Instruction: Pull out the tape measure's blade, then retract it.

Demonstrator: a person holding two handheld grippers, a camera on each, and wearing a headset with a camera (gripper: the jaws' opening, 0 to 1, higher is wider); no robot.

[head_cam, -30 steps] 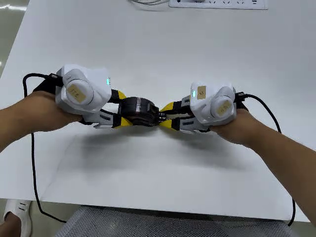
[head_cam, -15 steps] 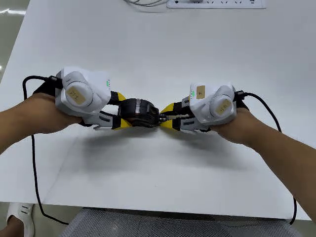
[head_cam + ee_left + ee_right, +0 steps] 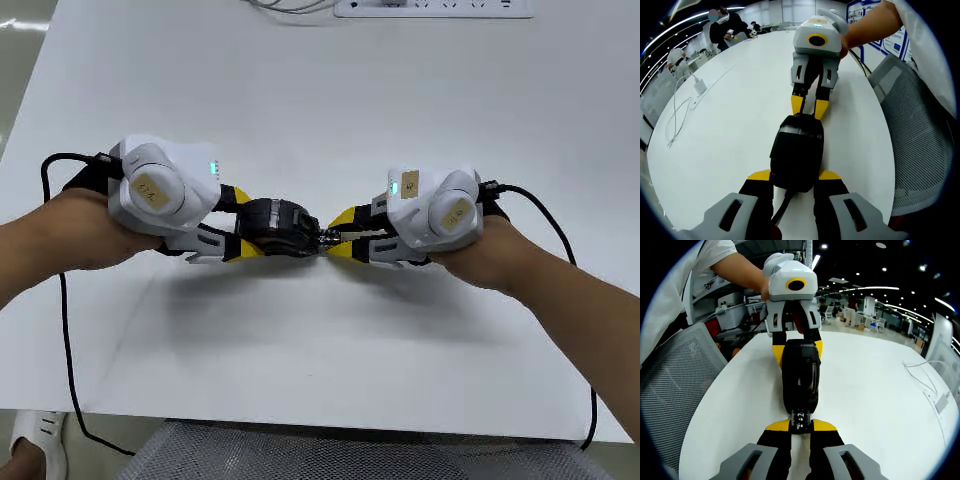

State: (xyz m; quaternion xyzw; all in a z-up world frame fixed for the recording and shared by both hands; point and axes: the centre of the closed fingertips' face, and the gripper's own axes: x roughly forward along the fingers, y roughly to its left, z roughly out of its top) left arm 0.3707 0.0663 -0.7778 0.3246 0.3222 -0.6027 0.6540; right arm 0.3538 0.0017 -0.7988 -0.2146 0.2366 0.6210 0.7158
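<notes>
At frame centre the left gripper (image 3: 238, 226) clamps the tape measure's case (image 3: 276, 226) as anchor, while the right gripper (image 3: 342, 233) pinches the blade tip (image 3: 800, 418) for pulling.

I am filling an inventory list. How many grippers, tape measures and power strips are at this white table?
Grippers: 2 (left gripper, right gripper)
Tape measure: 1
Power strip: 1
Total: 4

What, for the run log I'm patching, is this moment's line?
left gripper: shut on tape measure | right gripper: shut on blade | pull-out: barely begun
</notes>
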